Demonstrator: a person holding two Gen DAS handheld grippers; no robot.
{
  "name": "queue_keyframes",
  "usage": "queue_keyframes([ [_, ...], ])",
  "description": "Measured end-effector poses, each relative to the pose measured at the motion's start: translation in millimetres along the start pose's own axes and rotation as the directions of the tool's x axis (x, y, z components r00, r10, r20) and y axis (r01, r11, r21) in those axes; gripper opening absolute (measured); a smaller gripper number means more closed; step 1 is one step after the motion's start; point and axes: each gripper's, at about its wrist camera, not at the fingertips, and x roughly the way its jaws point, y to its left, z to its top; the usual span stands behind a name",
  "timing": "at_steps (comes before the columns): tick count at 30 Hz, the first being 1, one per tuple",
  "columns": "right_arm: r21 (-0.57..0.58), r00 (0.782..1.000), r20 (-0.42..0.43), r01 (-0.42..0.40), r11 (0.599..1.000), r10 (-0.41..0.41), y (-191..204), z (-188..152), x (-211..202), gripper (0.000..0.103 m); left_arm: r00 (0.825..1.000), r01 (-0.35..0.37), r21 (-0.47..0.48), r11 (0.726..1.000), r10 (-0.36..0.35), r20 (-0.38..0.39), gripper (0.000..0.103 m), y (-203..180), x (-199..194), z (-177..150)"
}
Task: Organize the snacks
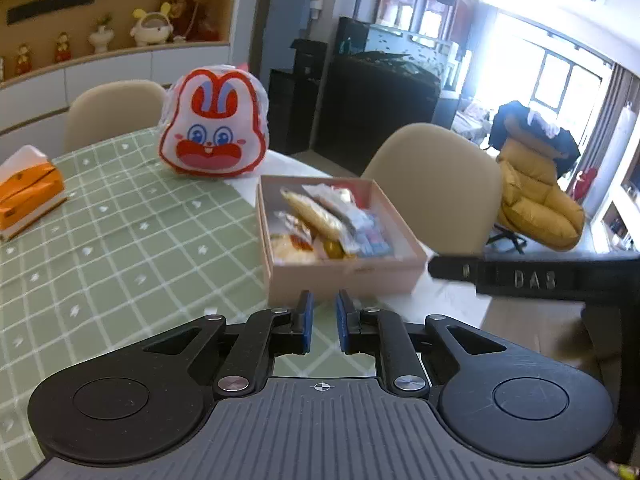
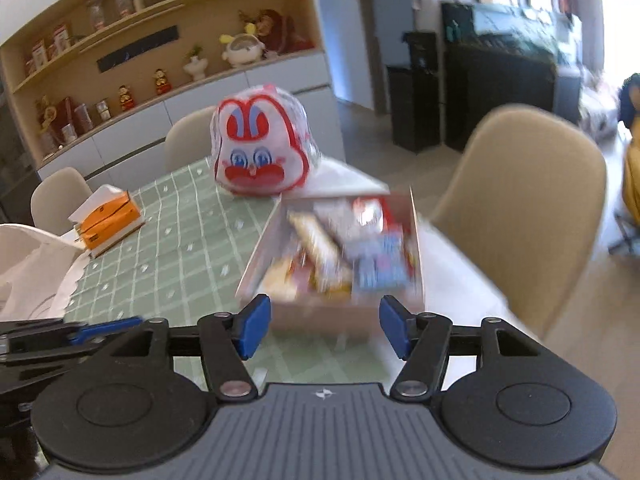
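Note:
A shallow pink box (image 1: 344, 276) lies on the table at the edge of the green checked cloth (image 1: 120, 240), filled with several wrapped snacks (image 1: 320, 220). My left gripper (image 1: 324, 300) hovers just in front of the box's near wall, shut with nothing between its blue pads. A black part of the right gripper (image 1: 532, 278) reaches in from the right, beside the box. In the blurred right wrist view, the same box (image 2: 260, 256) and its snacks (image 2: 344, 248) sit just beyond my right gripper (image 2: 325, 312), which is open and holds nothing.
A white and red rabbit-face bag (image 1: 214, 132) stands behind the box. An orange tissue box (image 1: 28, 196) lies far left on the cloth. A beige chair (image 1: 436, 184) stands at the table's right side. A white plastic bag (image 2: 28, 264) lies at the left.

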Motion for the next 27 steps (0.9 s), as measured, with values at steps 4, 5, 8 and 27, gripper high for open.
queue_keyframes([
  [4, -0.011, 1.000, -0.006, 0.009, 1.000, -0.009, 6.8, -31.1, -24.8, 0.061, 0.995, -0.073, -0.011, 0.997, 0.074, 0.060, 0.017, -20.0, -31.3, -21.1],
  [5, -0.018, 1.000, 0.003, 0.006, 1.000, -0.006, 7.4, -36.2, -31.7, 0.061, 0.994, -0.085, -0.018, 0.996, 0.086, 0.069, 0.017, -25.2, -35.7, -24.0],
  [8, -0.053, 1.000, 0.028, -0.011, 0.999, 0.012, 7.4, -45.7, -53.0, 0.061, 0.988, -0.123, -0.039, 0.992, 0.126, 0.085, 0.016, -42.6, -45.0, -29.1],
  [27, -0.096, 0.998, 0.024, -0.063, 0.993, 0.065, -2.1, -65.9, -77.6, 0.061, 0.987, -0.152, -0.047, 0.987, 0.155, 0.045, 0.016, -73.8, -61.4, -52.2],
])
